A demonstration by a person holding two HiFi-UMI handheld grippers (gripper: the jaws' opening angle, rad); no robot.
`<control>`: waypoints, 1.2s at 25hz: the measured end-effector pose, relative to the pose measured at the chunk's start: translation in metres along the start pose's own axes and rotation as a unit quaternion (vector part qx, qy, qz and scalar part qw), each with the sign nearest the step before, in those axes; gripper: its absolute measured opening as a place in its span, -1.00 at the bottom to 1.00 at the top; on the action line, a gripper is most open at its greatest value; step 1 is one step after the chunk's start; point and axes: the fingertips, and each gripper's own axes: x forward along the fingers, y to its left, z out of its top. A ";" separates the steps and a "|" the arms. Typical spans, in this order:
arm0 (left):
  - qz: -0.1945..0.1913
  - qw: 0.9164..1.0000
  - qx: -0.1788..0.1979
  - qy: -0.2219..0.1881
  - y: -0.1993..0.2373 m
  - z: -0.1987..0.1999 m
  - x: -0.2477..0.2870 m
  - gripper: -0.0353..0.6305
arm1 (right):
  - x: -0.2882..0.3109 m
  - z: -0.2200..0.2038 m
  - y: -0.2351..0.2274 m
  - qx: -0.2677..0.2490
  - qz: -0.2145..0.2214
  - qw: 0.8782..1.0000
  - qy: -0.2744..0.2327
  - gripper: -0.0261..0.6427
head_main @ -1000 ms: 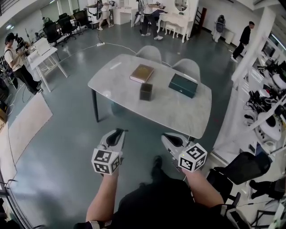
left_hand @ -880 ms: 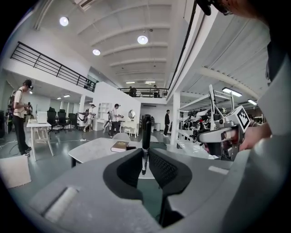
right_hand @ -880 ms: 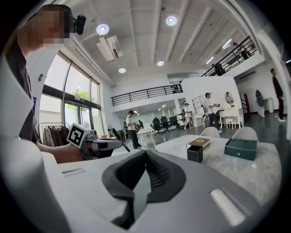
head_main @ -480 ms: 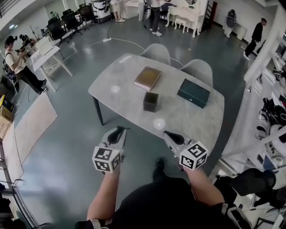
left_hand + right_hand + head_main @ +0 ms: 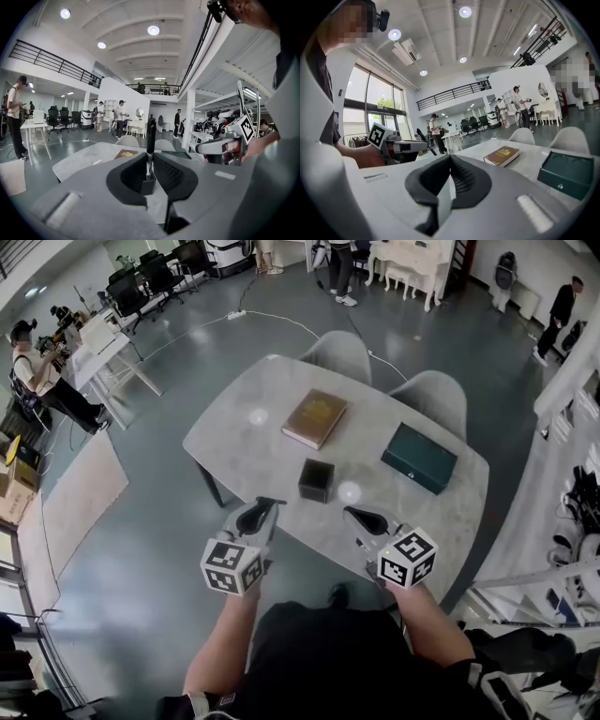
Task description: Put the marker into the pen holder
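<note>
A dark cube-shaped pen holder (image 5: pixel 316 480) stands on the pale oval table (image 5: pixel 244 442), near its front edge. Just short of it, my left gripper (image 5: pixel 265 504) is shut on a black marker (image 5: pixel 150 136), which stands upright between the pads. Beyond those jaws in the left gripper view, the pen holder (image 5: pixel 147 185) shows low on the table. My right gripper (image 5: pixel 350 513) hovers over the table's near edge, right of the pen holder. Its jaws (image 5: pixel 449 158) meet with nothing between them. The other gripper (image 5: pixel 225 144) (image 5: pixel 401 146) appears off to the side in each gripper view.
A brown book (image 5: pixel 315 418) lies behind the pen holder and a dark green box (image 5: pixel 419 457) lies to its right. Two grey chairs (image 5: pixel 339 352) (image 5: pixel 433 397) stand at the table's far side. A person (image 5: pixel 33 371) stands by a white desk (image 5: pixel 108 338) far left.
The view has closed in on the table. Both grippers now reach over its near edge, with the pen holder just ahead of them. The left gripper still holds the marker.
</note>
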 end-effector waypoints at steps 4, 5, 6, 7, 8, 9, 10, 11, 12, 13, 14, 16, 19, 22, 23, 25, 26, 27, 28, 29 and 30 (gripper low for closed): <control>-0.018 1.000 0.006 0.002 0.016 0.011 0.023 -0.73 | 0.017 0.004 -0.011 0.005 -0.011 1.000 0.002 -0.92; -0.025 1.000 0.007 0.001 0.020 0.014 0.029 -0.73 | 0.021 0.006 -0.015 0.006 -0.018 1.000 0.003 -0.92; -0.033 0.999 0.009 0.001 0.024 0.017 0.035 -0.73 | 0.025 0.009 -0.019 0.009 -0.025 1.000 0.002 -0.92; -0.041 0.999 0.011 0.002 0.027 0.019 0.041 -0.73 | 0.028 0.011 -0.023 0.013 -0.033 0.999 0.000 -0.92; -0.048 0.999 0.012 0.003 0.031 0.020 0.046 -0.73 | 0.032 0.014 -0.025 0.015 -0.039 0.999 -0.001 -0.92; -0.057 0.998 0.012 0.004 0.035 0.020 0.050 -0.73 | 0.036 0.016 -0.026 0.015 -0.046 0.999 -0.001 -0.92; -0.065 0.998 0.013 0.004 0.039 0.021 0.054 -0.73 | 0.041 0.018 -0.027 0.013 -0.053 0.999 0.001 -0.92; -0.073 0.997 0.014 0.004 0.043 0.022 0.058 -0.73 | 0.045 0.020 -0.027 0.009 -0.059 0.998 0.003 -0.92; -0.080 0.997 0.015 0.004 0.046 0.022 0.061 -0.73 | 0.050 0.022 -0.027 0.007 -0.065 0.998 0.005 -0.92; -0.088 0.996 0.016 0.005 0.049 0.022 0.065 -0.73 | 0.054 0.023 -0.027 0.006 -0.071 0.997 0.005 -0.92; -0.095 0.995 0.015 0.008 0.052 0.020 0.069 -0.73 | 0.057 0.023 -0.026 0.007 -0.076 0.997 0.005 -0.92; -0.110 0.994 0.014 0.013 0.053 0.017 0.077 -0.73 | 0.060 0.021 -0.024 0.012 -0.083 0.996 0.006 -0.92; -0.131 0.991 0.009 0.017 0.047 0.011 0.087 -0.73 | 0.058 0.014 -0.025 0.020 -0.097 0.995 0.015 -0.92; -0.147 0.989 0.008 0.021 0.040 0.005 0.099 -0.73 | 0.054 0.011 -0.031 0.029 -0.108 0.994 0.018 -0.92; -0.149 0.988 0.010 0.023 0.039 0.002 0.106 -0.73 | 0.054 0.011 -0.034 0.029 -0.110 0.993 0.018 -0.92; -0.152 0.988 0.014 0.031 0.039 -0.007 0.121 -0.73 | 0.053 0.012 -0.044 0.027 -0.114 0.993 0.016 -0.92; -0.153 0.987 0.012 0.037 0.039 -0.011 0.129 -0.73 | 0.052 0.012 -0.050 0.028 -0.117 0.993 0.013 -0.92; -0.153 0.987 0.008 0.043 0.039 -0.016 0.137 -0.73 | 0.053 0.013 -0.057 0.030 -0.118 0.992 0.011 -0.92; -0.152 0.987 0.004 0.049 0.040 -0.019 0.145 -0.73 | 0.054 0.014 -0.063 0.033 -0.119 0.992 0.010 -0.92; -0.151 0.987 0.004 0.056 0.040 -0.023 0.152 -0.73 | 0.055 0.015 -0.068 0.035 -0.118 0.992 0.008 -0.92; -0.150 0.987 0.007 0.063 0.041 -0.027 0.158 -0.73 | 0.056 0.016 -0.073 0.037 -0.116 0.993 0.007 -0.92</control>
